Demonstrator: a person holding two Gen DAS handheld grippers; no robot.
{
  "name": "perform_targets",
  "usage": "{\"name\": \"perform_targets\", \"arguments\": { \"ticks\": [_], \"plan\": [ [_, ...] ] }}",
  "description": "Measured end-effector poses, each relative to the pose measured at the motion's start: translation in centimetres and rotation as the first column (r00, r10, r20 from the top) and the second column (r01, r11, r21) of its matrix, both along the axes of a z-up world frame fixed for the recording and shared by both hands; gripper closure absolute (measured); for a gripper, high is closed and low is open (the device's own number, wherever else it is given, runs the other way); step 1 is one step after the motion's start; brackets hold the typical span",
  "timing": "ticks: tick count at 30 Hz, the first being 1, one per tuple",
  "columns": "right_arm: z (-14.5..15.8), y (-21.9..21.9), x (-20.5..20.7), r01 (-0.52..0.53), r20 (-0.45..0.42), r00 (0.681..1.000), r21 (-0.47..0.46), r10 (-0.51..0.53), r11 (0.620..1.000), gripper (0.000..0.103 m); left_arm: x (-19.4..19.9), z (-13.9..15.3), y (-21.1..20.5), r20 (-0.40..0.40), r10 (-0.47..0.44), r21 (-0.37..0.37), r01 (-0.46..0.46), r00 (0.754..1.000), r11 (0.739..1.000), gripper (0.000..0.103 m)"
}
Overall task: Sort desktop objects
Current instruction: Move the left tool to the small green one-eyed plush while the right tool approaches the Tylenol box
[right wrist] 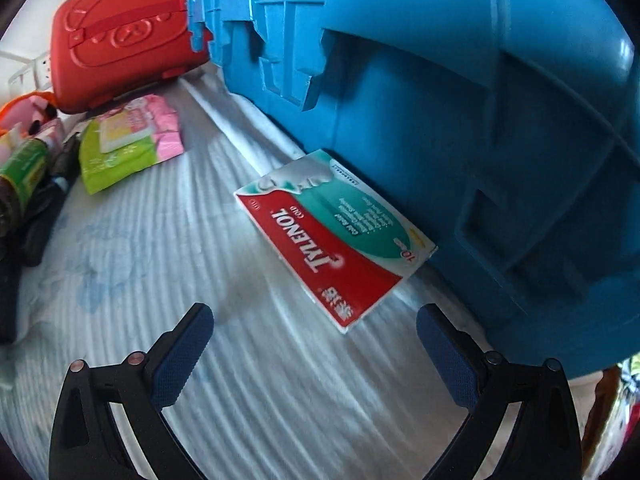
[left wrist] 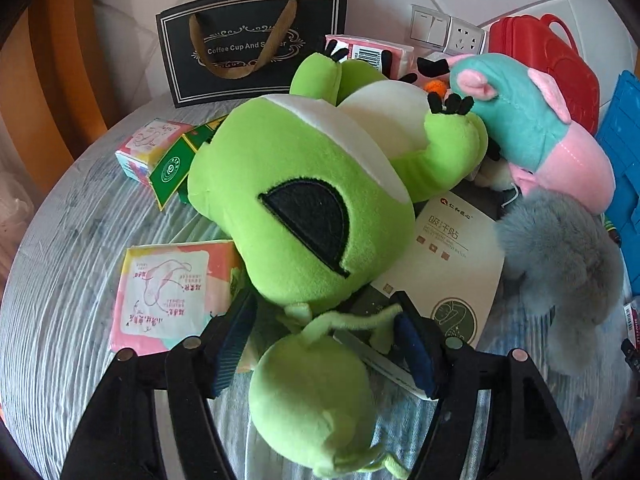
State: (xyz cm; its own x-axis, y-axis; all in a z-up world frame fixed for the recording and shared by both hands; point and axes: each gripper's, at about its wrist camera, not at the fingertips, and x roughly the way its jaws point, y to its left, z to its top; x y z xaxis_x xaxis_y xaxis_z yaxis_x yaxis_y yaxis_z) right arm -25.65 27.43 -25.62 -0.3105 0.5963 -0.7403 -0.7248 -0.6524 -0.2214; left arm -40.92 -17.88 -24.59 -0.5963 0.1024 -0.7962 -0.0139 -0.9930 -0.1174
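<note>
Near the bench's front edge, left side: left gripper pointing down over the green frog plush, jaws parted on both sides of its thin neck, pads not visibly pressing, nothing firmly gripped.
Frog's place: lying across a white leaflet mid-bench, head toward the black gift bag at the back edge, small body hanging toward the camera.
Frog's long axis: running straight away from the left claw, so a grip lands across the narrow neck.
Right side of bench: right gripper wide open, holding nothing, above bare cloth.
Tylenol box: flat, just ahead of the right claw, touching the blue crate, long axis slanting away to the upper left.
Nearer hand: left for the frog, right for the box.
Likely catch: crate wall crowding the right-hand finger.
</note>
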Motion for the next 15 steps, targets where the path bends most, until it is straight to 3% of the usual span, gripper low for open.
{"name": "perform_targets", "arguments": {
  "ticks": [3, 5, 8, 9, 10, 11, 12, 13, 15],
  "plan": [
    [0.6, 1.6, -0.9, 0.047, -0.02, 0.999, 0.02, -0.047, 0.999, 0.0, -0.3, 0.1, 0.2, 0.001, -0.009, -0.012, 0.009, 1.0, 1.0, 0.033],
    [0.4, 3.0, -1.4, 0.073, -0.035, 0.997, -0.01, -0.073, 0.997, 0.0, -0.2, 0.1, 0.1, 0.029, -0.017, 0.023, 0.017, 0.999, 1.0, 0.033],
    [0.3, 3.0, -1.4, 0.047, -0.14, 0.988, -0.076, -0.057, 0.996, 0.0, 0.5, 0.2, 0.0, 0.051, -0.012, 0.036, 0.01, 0.999, 0.999, 0.034],
    [0.0, 2.5, -1.8, -0.001, -0.157, 0.988, -0.108, -0.016, 0.994, 0.0, 0.8, 0.3, -0.1, 0.057, -0.007, 0.032, 0.005, 0.998, 0.999, 0.034],
    [-1.0, 1.7, -3.1, -0.076, -0.115, 0.992, -0.156, 0.059, 0.985, 0.0, 1.2, 0.6, -0.1, 0.058, -0.003, 0.039, 0.001, 0.998, 0.999, 0.034],
    [-1.4, 0.2, -4.5, -0.11, -0.041, 0.994, -0.097, 0.106, 0.989, 0.0, 1.7, 0.8, -0.3, 0.055, -0.001, 0.053, -0.002, 0.999, 0.999, 0.034],
    [-1.3, -1.2, -5.3, -0.194, -0.059, 0.98, -0.085, 0.189, 0.977, 0.0, 2.1, 1.2, -0.3, 0.052, 0.001, 0.063, -0.005, 0.999, 0.998, 0.034],
    [-1.6, -2.3, -6.2, -0.281, -0.076, 0.959, -0.139, 0.272, 0.95, 0.0, 2.5, 1.5, -0.2, 0.048, -0.001, 0.069, -0.002, 0.999, 0.998, 0.034],
    [-2.3, -4.1, -7.0, -0.356, -0.076, 0.935, -0.192, 0.347, 0.915, 0.0, 3.1, 1.9, 0.1, 0.039, -0.009, 0.074, 0.006, 0.999, 0.997, 0.034]
  ]
}}
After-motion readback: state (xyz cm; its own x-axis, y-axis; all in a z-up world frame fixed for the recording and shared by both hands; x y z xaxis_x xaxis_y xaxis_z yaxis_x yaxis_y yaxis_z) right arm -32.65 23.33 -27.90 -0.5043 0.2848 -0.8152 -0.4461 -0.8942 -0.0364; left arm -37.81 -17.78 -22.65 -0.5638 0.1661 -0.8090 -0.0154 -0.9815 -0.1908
